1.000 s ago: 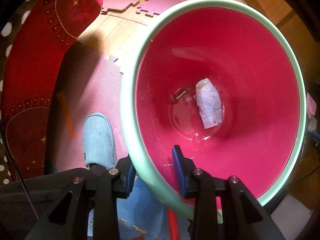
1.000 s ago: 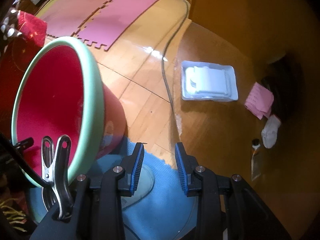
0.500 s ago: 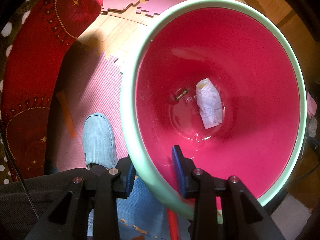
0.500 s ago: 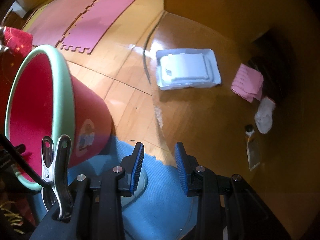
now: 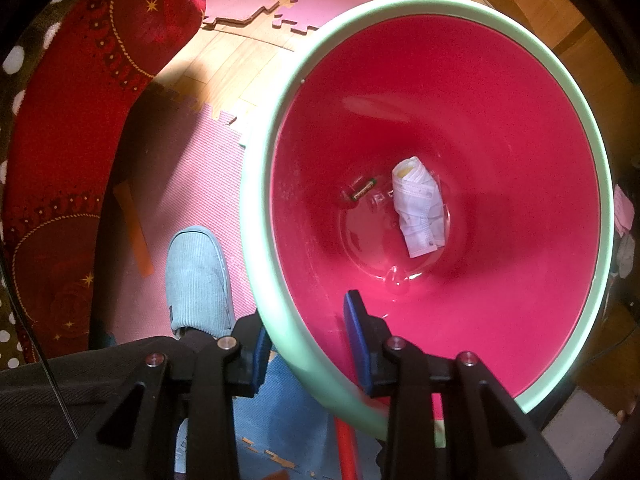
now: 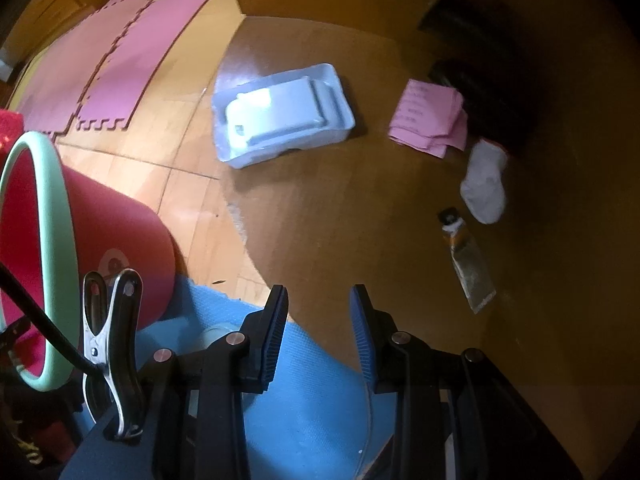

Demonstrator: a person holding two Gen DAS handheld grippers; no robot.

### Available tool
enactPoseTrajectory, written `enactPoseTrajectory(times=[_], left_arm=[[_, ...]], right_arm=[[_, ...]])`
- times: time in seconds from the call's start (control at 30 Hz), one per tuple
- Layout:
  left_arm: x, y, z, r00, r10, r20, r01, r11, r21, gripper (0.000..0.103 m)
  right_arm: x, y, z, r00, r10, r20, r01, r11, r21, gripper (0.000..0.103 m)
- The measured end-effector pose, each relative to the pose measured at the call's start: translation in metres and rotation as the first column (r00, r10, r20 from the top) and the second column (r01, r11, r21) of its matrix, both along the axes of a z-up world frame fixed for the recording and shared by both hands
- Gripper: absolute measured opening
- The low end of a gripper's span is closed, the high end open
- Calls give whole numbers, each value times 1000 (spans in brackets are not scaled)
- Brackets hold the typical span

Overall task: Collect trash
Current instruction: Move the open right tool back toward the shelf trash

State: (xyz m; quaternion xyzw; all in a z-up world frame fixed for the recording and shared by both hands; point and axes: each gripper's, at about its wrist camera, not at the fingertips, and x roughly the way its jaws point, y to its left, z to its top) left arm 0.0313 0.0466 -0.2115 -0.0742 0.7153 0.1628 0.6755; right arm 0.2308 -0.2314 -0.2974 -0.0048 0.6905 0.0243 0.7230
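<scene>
the left claw (image 5: pixel 306 346) is clamped on the mint rim of the pink bucket (image 5: pixel 440 128), whose near edge is hidden behind its arms; crumpled paper (image 5: pixel 418 210) and a small, hard-to-read item lie at the bottom. the right claw (image 6: pixel 319 326) is apart and empty above the floor (image 6: pixel 320 208), where a white tray (image 6: pixel 280 114), pink papers (image 6: pixel 430 118), a sock (image 6: pixel 484 180) and a tube (image 6: pixel 466 260) lie in dim light.

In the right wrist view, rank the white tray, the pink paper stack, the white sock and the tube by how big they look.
1. white tray
2. pink paper stack
3. white sock and tube: too close to rank; the tube is longer but thinner, and lies nearer the camera.
</scene>
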Motion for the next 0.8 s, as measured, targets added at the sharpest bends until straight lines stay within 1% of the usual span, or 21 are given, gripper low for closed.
enactPoseTrajectory(times=[0.47,0.8], left_arm=[[0,0,0,1000,0,0,0,1000,0,35],[0,1,-1,1000,0,-1,0,1000,4,35]], right_arm=[[-7,-38,-5,996,-86,26,87,996,-33,33],[-6,-77,-22,988,-157,12,157,986,-50,33]])
